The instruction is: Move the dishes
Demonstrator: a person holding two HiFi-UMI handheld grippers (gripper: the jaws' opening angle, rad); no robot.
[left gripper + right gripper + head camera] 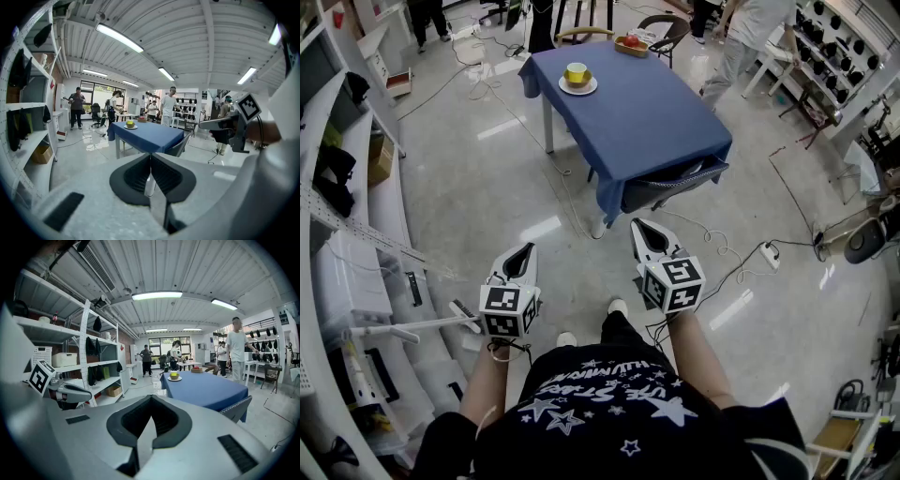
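A glossy pale workshop floor (487, 187) fills the head view, with white metal shelving (337, 234) along the left edge. Beyond both tools a counter draped in a dark blue cloth (647, 112) is seen. At its far left corner a small yellow bowl (577, 72) is set on a round white saucer (578, 87), and near the far edge lies a shallow wicker basket with red fruit (631, 44). A grey mesh chair (675, 180) is tucked under the near side. The left tool (523, 251) and the right tool (639, 227) are held level with each other over the floor, well apart from the counter and the dishes.

In the left gripper view the left tool (150, 156) is clenched, jaws together, with nothing between them. The blue counter (150, 136) is seen straight ahead, the yellow bowl (130, 123) at its far end, and the right tool (220, 124) at the right.

In the right gripper view the right tool (151, 400) is likewise clenched and empty. The counter (206, 390) lies ahead to the right, carrying the bowl (174, 375) on its saucer (175, 378) and the basket (197, 370); the left tool (70, 392) shows at the left, before the shelving (89, 357).
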